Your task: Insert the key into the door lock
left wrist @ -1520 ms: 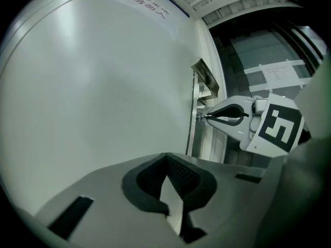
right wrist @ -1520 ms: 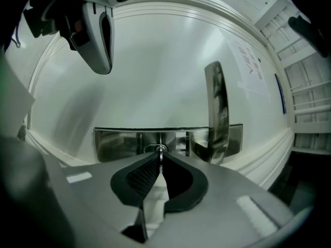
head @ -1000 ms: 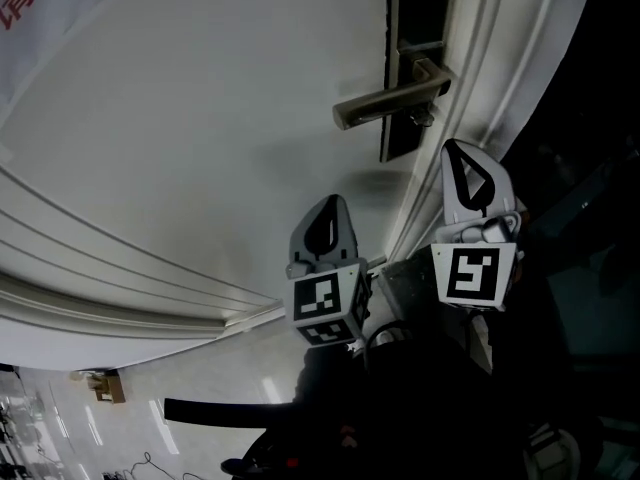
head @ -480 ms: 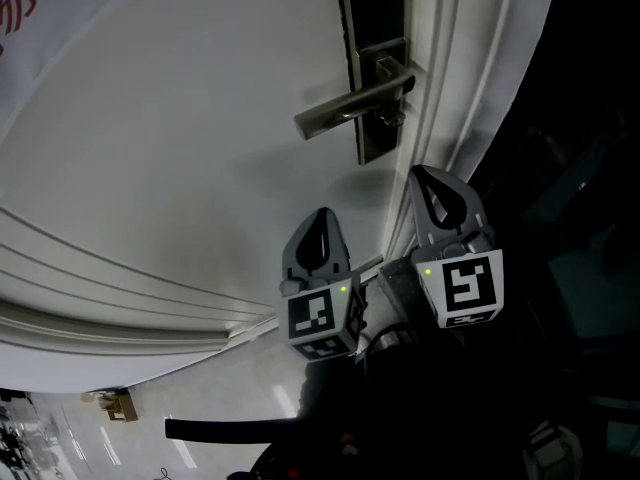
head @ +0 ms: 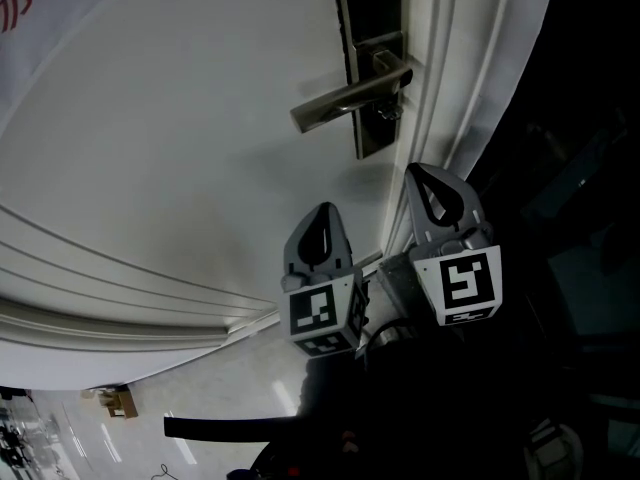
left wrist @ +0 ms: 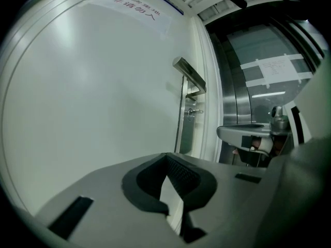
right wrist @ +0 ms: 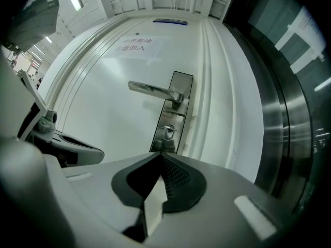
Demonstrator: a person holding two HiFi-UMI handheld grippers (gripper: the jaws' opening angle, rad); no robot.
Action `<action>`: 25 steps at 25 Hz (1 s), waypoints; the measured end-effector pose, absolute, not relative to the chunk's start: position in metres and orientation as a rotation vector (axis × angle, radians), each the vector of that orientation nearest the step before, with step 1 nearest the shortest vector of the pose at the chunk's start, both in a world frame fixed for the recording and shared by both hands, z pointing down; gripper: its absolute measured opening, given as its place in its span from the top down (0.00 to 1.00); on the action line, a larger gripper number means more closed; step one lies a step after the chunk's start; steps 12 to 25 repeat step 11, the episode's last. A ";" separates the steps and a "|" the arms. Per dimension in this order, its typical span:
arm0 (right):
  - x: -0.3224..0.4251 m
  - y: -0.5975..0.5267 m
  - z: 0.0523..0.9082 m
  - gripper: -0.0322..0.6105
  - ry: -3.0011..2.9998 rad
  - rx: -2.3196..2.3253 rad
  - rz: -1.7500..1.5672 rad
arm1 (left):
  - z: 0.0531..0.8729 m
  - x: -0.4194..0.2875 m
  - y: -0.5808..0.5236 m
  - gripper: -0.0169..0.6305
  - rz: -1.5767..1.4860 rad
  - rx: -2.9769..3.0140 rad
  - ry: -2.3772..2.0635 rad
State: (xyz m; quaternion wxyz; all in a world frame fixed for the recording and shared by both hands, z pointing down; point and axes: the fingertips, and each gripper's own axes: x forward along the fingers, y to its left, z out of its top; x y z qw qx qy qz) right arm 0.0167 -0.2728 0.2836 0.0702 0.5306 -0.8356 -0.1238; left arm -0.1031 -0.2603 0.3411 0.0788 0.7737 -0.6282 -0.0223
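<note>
A white door [head: 180, 148] carries a dark metal lock plate [head: 372, 18] with a brushed lever handle [head: 345, 101]. A key with a small ring [head: 388, 111] hangs at the keyhole just under the handle, also seen as key [right wrist: 168, 132] and key [left wrist: 193, 111]. My left gripper [head: 322, 211] is below the handle, shut, with nothing between its pads. The right gripper [head: 416, 171] stands beside it near the door's edge, shut and empty, its tip a short way under the lock plate. Neither touches the key.
Stepped door-frame mouldings [head: 450, 98] run along the right of the lock. Beyond them is a dark steel and glass panel [right wrist: 289, 112]. A paper notice [right wrist: 135, 44] is stuck high on the door. Pale floor [head: 150, 418] shows at the lower left.
Over the last second the handle and lock slid left and up in the head view, and both grippers shifted slightly left with it. In the last half second almost nothing moved.
</note>
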 end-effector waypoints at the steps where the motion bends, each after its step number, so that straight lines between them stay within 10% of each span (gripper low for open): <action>1: 0.016 -0.273 0.284 0.95 -2.515 1.596 -0.372 | 0.340 -0.103 -0.260 0.97 -0.071 2.313 -1.877; 25: 0.016 -0.274 0.283 0.95 -2.516 1.598 -0.370 | 0.342 -0.103 -0.262 0.97 -0.060 2.321 -1.878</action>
